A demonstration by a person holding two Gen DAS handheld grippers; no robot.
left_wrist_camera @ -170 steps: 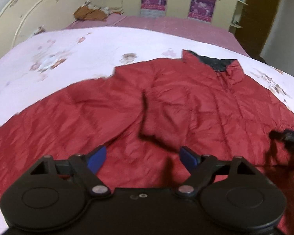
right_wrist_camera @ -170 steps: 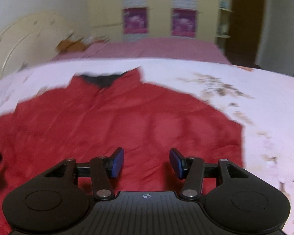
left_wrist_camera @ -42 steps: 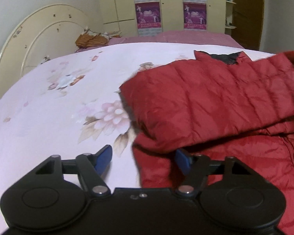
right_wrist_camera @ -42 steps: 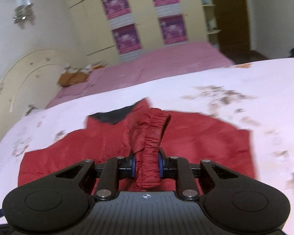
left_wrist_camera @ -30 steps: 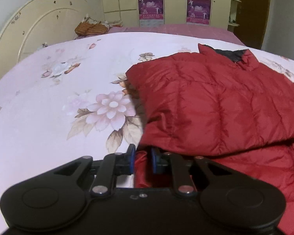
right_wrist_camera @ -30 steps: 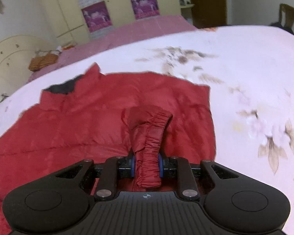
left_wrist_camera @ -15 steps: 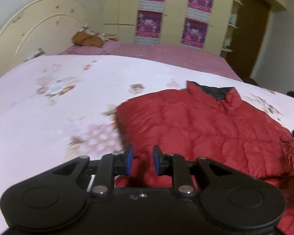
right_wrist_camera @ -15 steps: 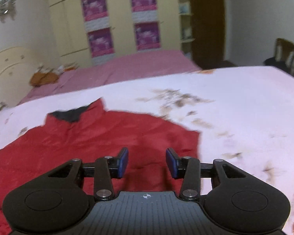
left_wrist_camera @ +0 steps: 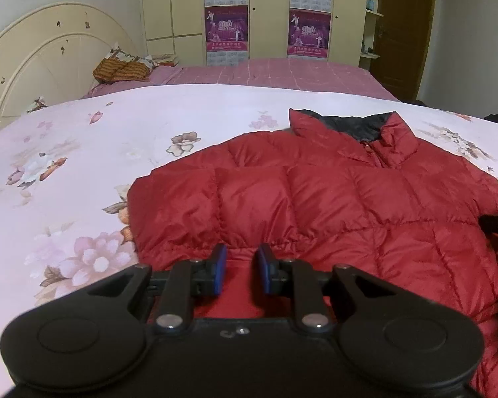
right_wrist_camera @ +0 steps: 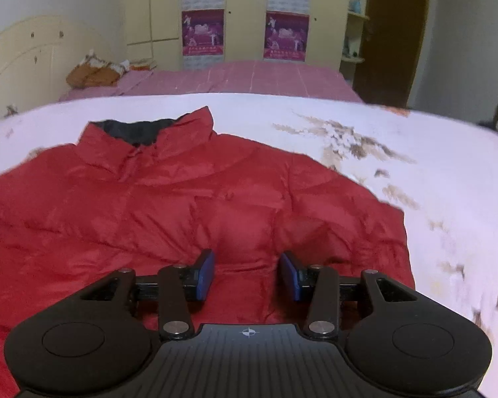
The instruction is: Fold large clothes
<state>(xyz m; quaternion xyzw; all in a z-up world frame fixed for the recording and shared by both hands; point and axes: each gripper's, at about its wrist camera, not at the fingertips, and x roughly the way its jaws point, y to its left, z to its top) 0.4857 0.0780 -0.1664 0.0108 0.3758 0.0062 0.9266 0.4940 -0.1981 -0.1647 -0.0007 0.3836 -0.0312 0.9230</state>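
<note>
Red jacket (left_wrist_camera: 332,199) is flat on the floral bedspread (left_wrist_camera: 83,165), sleeves folded in. Left gripper (left_wrist_camera: 240,272) hangs over its near edge, jaws slightly parted, nothing pinched. Right gripper (right_wrist_camera: 247,275) just spread wider, empty, jacket right below.

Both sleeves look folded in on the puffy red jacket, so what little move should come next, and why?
Probably lower both hand-held grippers onto the bottom hem. The puffy red quilted jacket lies flat on the flowery white bedspread, sleeves folded across its front, dark-lined collar at the far end. The left hand-held gripper and the right hand-held gripper hover over its near part, holding nothing, so folding it upward seems next.
</note>
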